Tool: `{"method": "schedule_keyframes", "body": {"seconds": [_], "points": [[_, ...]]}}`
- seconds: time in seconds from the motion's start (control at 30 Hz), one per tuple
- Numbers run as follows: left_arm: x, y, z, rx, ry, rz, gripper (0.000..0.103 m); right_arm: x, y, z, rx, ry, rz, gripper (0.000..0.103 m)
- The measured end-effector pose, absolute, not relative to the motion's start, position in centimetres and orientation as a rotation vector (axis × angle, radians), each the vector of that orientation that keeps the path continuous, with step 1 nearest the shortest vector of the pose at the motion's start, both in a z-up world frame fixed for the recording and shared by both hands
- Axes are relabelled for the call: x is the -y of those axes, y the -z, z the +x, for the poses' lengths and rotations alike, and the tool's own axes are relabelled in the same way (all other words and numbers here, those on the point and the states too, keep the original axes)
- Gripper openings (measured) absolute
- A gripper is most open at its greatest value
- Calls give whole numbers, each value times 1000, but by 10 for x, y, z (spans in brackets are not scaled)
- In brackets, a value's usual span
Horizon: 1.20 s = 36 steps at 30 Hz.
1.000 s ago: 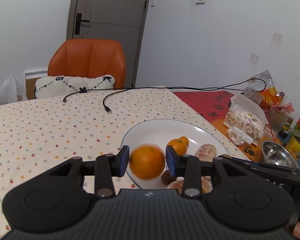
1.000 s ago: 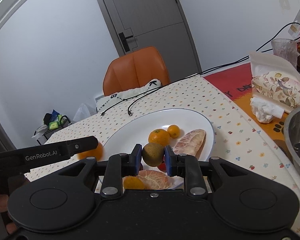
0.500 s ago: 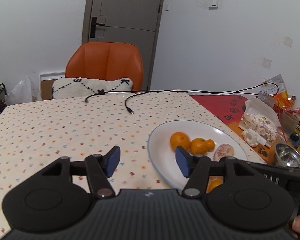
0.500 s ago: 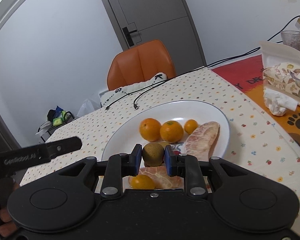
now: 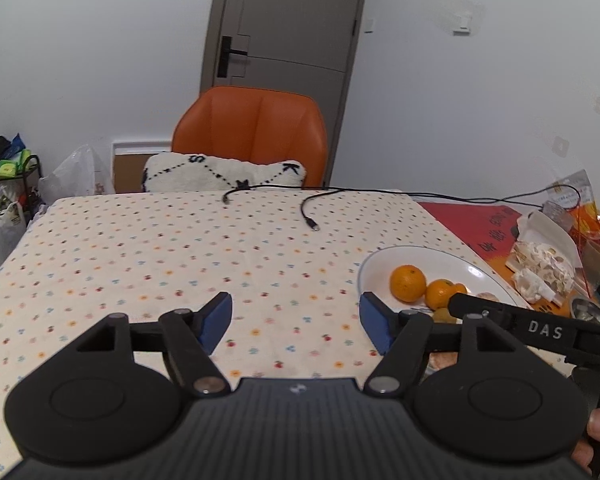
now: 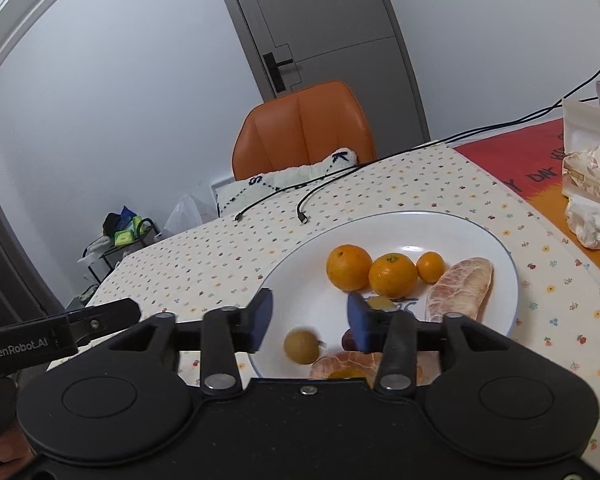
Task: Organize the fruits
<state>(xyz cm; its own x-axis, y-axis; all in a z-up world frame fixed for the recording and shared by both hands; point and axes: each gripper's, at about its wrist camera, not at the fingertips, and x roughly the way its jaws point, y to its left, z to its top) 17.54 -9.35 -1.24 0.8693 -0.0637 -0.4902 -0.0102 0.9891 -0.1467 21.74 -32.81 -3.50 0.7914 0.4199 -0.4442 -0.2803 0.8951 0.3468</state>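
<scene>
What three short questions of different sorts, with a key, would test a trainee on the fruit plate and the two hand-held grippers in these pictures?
1. True or false: the right hand-held gripper is shut on the small brown-green fruit.
2. Multiple choice: the three round orange fruits on the white plate lie A) stacked in a pile, B) side by side in a row, C) off the plate on the cloth.
3. Fill in: the left hand-held gripper hangs over the spotted ______, holding nothing.

Key
1. False: its jaws stand apart and the fruit lies on the plate.
2. B
3. tablecloth
</scene>
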Motion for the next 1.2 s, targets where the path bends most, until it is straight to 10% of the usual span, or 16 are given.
{"method": "schedule_keyframes", "body": {"seconds": [1.2], "points": [[18,-16,74,-462,-67,-169,90,302,-1,130,-503,-395,221,102]]}}
